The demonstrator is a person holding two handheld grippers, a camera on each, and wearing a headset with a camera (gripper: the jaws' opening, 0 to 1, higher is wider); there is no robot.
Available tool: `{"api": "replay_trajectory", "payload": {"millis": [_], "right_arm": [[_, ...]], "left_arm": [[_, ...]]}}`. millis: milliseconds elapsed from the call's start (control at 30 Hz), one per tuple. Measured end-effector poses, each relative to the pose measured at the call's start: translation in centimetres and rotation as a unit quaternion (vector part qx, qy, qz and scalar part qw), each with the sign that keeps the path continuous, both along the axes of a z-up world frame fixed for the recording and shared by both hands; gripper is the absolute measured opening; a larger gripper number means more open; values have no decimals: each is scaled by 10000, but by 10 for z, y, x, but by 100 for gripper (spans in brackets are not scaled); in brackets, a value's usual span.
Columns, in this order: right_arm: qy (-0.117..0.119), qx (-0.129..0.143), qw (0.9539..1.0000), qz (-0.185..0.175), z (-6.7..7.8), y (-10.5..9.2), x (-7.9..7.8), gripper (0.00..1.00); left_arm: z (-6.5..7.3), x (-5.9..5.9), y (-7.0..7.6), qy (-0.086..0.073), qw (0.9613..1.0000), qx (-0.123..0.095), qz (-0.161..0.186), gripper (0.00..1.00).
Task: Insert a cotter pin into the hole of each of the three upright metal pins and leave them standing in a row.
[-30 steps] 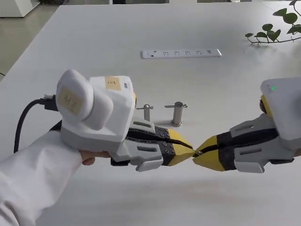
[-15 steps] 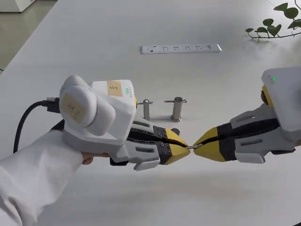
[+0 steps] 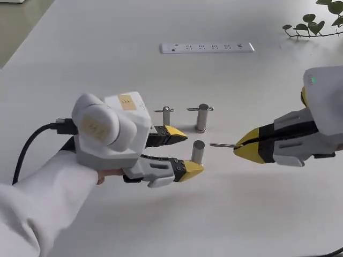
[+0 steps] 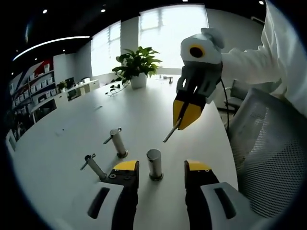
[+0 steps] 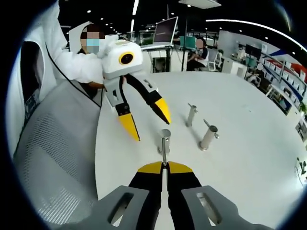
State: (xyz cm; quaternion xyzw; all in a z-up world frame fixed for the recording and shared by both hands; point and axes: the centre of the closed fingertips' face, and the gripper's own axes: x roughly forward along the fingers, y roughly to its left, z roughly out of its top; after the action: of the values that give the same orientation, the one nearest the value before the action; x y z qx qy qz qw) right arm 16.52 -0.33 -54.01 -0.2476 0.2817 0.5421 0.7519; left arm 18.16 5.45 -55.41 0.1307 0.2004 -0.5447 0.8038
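Three metal pins stand on the white table. The far two, a thin pin [image 3: 166,115] and a thicker pin [image 3: 202,116], each carry a cotter pin through the top. A bare third pin [image 3: 198,151] [image 4: 154,163] [image 5: 165,139] stands nearer, just at the tips of my open left gripper [image 3: 187,151] [image 4: 161,166], between its jaws. My right gripper [image 3: 236,145] [image 5: 164,167] is shut on a cotter pin [image 3: 221,145] [image 4: 170,133] [image 5: 164,153]. That pin points at the bare pin's top, a short gap away.
A white power strip [image 3: 206,47] lies at the back of the table, and plant leaves [image 3: 313,24] reach in at the back right. A black cable [image 3: 32,144] trails from the left gripper. A person's white sleeve [image 3: 37,209] sits at lower left.
The left gripper has opened and its tips have parted from the right gripper's. The right gripper has drawn back to the right with the cotter pin. The bare pin now shows between the left jaws.
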Motion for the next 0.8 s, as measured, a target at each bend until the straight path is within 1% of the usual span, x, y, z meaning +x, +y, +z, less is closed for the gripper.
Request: {"api": "replay_trajectory", "payload": {"millis": [33, 100, 200, 267, 300, 367, 433, 533, 600, 700, 733, 800], "right_arm": [[2, -116, 9999, 3, -3, -2, 2, 0], [-21, -187, 9998, 16, -6, -2, 5, 0], [-99, -337, 9993, 117, -9, -2, 8, 0], [-143, -388, 9989, 225, -10, 0, 8, 0], [-163, -415, 9986, 289, -10, 1, 8, 0], [-193, -429, 9983, 352, -10, 3, 10, 0], [-187, -422, 9981, 419, -11, 5, 11, 0], [-204, -458, 9973, 532, -12, 6, 11, 0], [-214, -485, 9968, 595, -14, 6, 13, 0], [-248, -462, 9964, 672, -12, 9, 14, 0], [-278, -457, 9960, 715, -12, 10, 14, 0], [-308, -486, 9952, 796, -13, 11, 15, 0]], "left_arm": [[-2, 1, -1, 12, 10000, -11, 9, 36], [-7, 3, -4, 88, 9999, -58, 36, 34], [-11, 5, -8, 129, 9999, -70, 22, 29], [-18, 8, -10, 99, 9999, 35, 40, 28], [-21, 8, -12, 117, 9999, 64, 4, 28], [-21, 7, -14, 163, 9999, 20, -3, 26], [-22, 7, -17, 175, 9998, -15, -33, 24], [-24, 7, -20, 172, 9998, 33, -79, 21], [-25, 10, -19, 179, 9998, 31, -26, 18], [-23, 14, -17, 175, 9998, 10, 30, 11], [-23, 14, -17, 211, 9998, -20, 9, 12], [-23, 13, -17, 220, 9997, -27, -28, 12]]}}
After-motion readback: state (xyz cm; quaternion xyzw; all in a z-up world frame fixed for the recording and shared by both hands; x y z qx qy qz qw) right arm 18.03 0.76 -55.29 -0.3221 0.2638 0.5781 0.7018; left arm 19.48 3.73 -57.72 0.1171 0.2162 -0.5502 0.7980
